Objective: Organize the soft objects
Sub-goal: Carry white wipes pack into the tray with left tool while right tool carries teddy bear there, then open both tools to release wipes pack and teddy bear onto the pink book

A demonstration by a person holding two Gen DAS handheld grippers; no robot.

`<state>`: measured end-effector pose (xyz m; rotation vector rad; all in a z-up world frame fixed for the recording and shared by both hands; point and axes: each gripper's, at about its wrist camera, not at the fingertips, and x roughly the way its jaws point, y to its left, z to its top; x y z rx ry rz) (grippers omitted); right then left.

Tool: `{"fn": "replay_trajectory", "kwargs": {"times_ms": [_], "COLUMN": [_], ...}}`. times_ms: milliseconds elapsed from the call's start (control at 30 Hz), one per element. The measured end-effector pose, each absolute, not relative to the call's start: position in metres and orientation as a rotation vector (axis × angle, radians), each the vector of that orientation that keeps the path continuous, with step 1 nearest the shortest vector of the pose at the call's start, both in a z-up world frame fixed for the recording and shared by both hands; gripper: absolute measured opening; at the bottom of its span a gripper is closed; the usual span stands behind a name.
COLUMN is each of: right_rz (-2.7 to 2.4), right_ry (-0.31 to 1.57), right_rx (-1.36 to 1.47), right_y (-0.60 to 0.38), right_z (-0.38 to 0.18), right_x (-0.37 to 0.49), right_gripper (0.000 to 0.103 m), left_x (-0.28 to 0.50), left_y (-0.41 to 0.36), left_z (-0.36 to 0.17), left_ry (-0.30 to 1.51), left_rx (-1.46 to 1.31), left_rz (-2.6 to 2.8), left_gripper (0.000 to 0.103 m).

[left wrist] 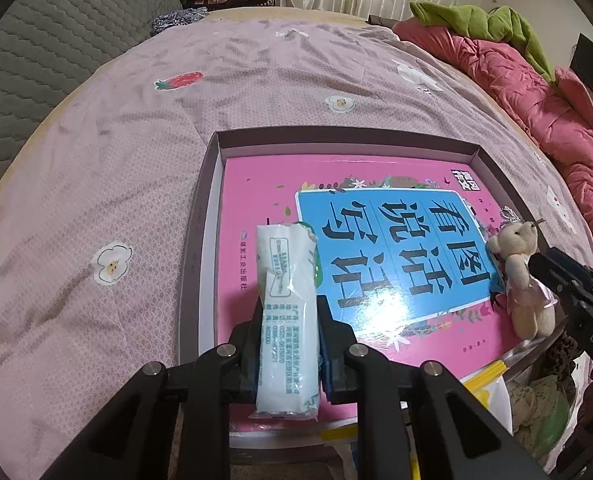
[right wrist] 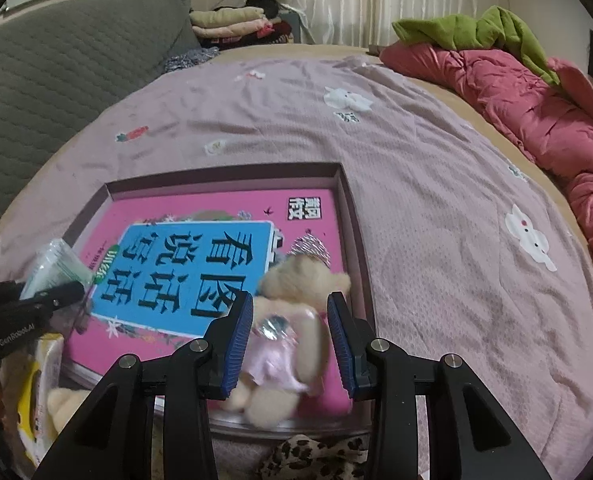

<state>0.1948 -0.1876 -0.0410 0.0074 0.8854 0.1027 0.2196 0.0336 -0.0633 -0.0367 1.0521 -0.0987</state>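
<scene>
Right now the left gripper (left wrist: 288,344) is clamped on a tissue pack (left wrist: 286,320), pads squeezing it from both sides near its lower half, pack standing upright btwn the jaws w/ its top pointing to 12 o'clock. It hangs over the tray (left wrist: 212,208), above the book's (left wrist: 376,232) left part.

Right gripper (right wrist: 290,340) has jaws apart, w/ the teddy (right wrist: 284,320) lying btwn them; neither blue pad looks to be pressing it, though the bear is blurred so contact is hard to call. Teddy wears a pink dress, head toward 12, legs toward 6, resting on the book at the tray's near right corner. In the left view the same bear sits at 3 o'clock, just beside the right gripper's tip.

Tray sits on a pink bedspread (right wrist: 436,200) w/ small prints. At 1–2 o'clock, well apart from the tray, a red quilt (right wrist: 536,112) w/ a green cloth (right wrist: 468,28) on top. At 11, folded clothes (right wrist: 232,22) stacked past a grey quilted cushion (right wrist: 56,64). At 6, near the tray edge, a leopard-print fabric (right wrist: 312,456); at 8, a yellow-white bag (right wrist: 36,400).
</scene>
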Motion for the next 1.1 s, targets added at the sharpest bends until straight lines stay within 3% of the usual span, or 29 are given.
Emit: {"fn": "replay_trajectory", "kwargs": {"times_ms": [600, 800, 1100], "right_rz": [0.112, 0.113, 0.104], "right_ry": [0.825, 0.822, 0.822], "right_rx": [0.044, 0.072, 0.082], "right_y": [-0.202, -0.21, -0.215], "right_z": [-0.019, -0.016, -0.015], "right_x": [0.163, 0.147, 0.14], "right_gripper": [0.041, 0.047, 0.048], "left_x": [0.219, 0.217, 0.216], "left_y": [0.037, 0.042, 0.044], "left_z": [-0.064, -0.064, -0.061], "left_ry": [1.063, 1.071, 1.077], "left_rx": [-0.035, -0.052, -0.066], "left_rz": [-0.097, -0.098, -0.098], "left_gripper": [0.021, 0.023, 0.039]}}
